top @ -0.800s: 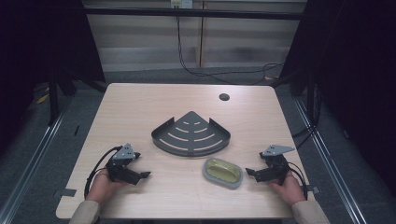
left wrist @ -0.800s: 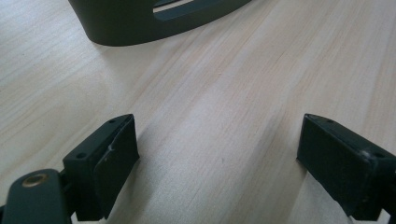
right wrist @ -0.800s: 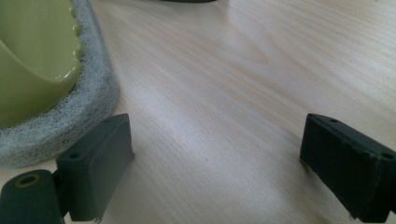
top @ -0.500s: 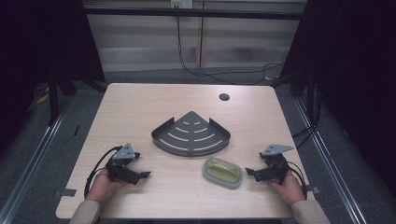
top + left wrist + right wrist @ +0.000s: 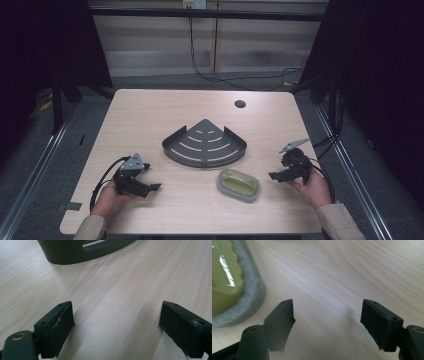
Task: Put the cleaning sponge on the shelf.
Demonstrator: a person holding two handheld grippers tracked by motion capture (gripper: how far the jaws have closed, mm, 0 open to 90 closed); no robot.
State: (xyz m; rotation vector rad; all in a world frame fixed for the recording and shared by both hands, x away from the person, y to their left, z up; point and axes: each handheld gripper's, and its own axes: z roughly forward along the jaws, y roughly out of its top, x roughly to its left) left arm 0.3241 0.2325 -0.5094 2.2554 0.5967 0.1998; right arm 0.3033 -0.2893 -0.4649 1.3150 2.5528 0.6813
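Observation:
A dark grey fan-shaped corner shelf (image 5: 204, 144) lies in the middle of the wooden table (image 5: 150, 115). Just in front of it to the right sits a grey soap dish (image 5: 238, 184) with an olive-green inside. My left gripper (image 5: 152, 188) rests low at the near left, pointing right toward the dish, apart from it. In the left gripper view its jaws stand open (image 5: 116, 327) over bare wood, with the shelf's wall (image 5: 75, 252) beyond. My right gripper (image 5: 272, 176) points left at the dish, a short gap away. Its jaws are open (image 5: 328, 317) and hold nothing, with the dish (image 5: 227, 277) at the left.
A round cable hole (image 5: 240, 104) sits near the table's far right. Black cables (image 5: 240, 80) lie on the floor behind the table. Dark frame posts stand at both sides. Bare wood stretches along the far half and the near edge.
My right gripper has shifted slightly away from the near edge, back from the dish. The left gripper, shelf and dish have stayed put.

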